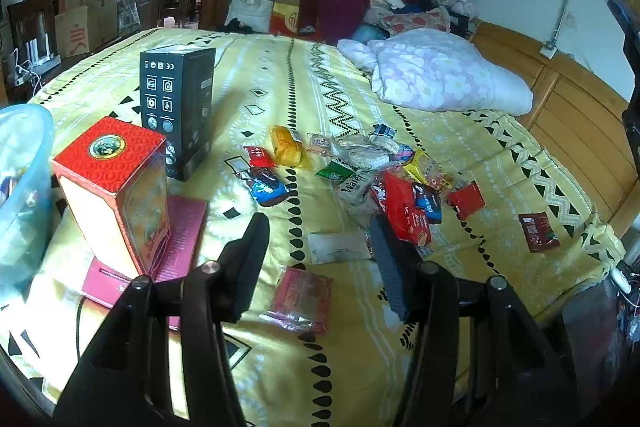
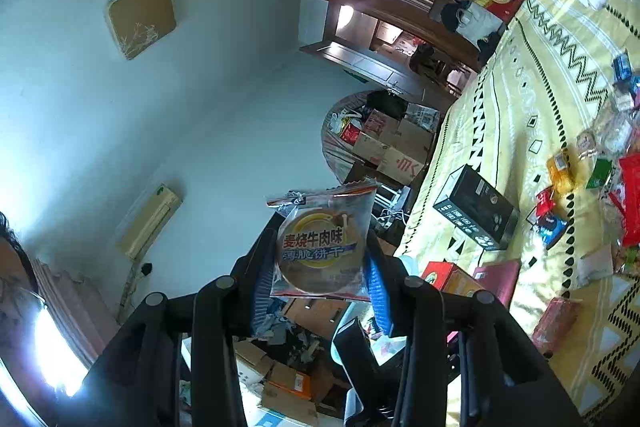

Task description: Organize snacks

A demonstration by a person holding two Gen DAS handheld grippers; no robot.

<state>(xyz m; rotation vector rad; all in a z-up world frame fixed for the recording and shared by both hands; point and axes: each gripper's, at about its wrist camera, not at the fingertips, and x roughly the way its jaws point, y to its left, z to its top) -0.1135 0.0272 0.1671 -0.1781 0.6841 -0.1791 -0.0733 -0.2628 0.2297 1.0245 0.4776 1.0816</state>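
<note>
A pile of snack packets point(image 1: 384, 179) lies in the middle of the yellow patterned bed point(image 1: 280, 75). My left gripper point(image 1: 318, 223) hangs open above the bed with nothing between its fingers; a white packet point(image 1: 340, 247) and a red packet point(image 1: 302, 299) lie on the sheet below it. My right gripper point(image 2: 322, 255) is rolled on its side off the bed's edge. It is shut on a clear cracker packet point(image 2: 324, 247) with a round biscuit and red and blue lettering. The snack pile point(image 2: 616, 155) shows at the right edge of that view.
A pale blue plastic tub point(image 1: 20, 187) sits at the far left beside an upright red box point(image 1: 116, 187), a maroon flat box point(image 1: 180, 239) and a tall black box point(image 1: 176, 107). A flowered quilt point(image 1: 440, 75) lies near the wooden headboard point(image 1: 568, 107). Cardboard boxes point(image 2: 384, 147) crowd the floor.
</note>
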